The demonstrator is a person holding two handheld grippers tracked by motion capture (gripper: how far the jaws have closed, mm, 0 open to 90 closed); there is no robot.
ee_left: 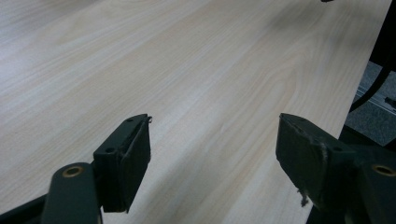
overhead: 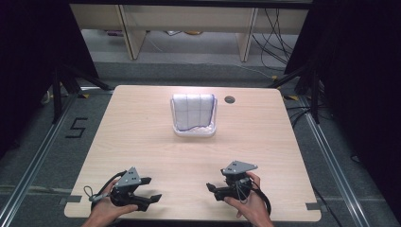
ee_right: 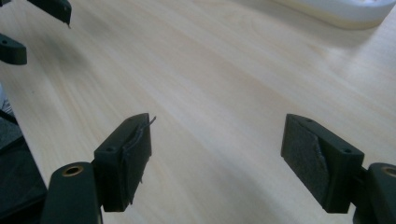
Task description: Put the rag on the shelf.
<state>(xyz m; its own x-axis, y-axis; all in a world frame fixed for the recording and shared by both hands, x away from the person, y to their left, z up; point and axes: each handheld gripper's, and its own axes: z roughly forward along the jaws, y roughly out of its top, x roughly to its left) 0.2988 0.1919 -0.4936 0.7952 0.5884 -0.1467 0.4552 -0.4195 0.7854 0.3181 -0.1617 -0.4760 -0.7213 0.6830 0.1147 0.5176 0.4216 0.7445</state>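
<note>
Lying dark at the far left: grey floor with a black "5" marking [overhead: 75,127] beside a metal rail. Spreading across the middle: pale wood-grain rectangular table [overhead: 142,142]. Hovering at its near edge: left gripper [overhead: 150,188], jaws gaping wide on nothing. Sitting toward the far centre, well apart: white plastic tray [overhead: 195,132] holding a folded white cloth with thin blue lines [overhead: 193,111]. Hovering near-right: right gripper [overhead: 211,189], jaws likewise spread, pinching nothing. Hanging behind: black cables [overhead: 276,35].
</note>
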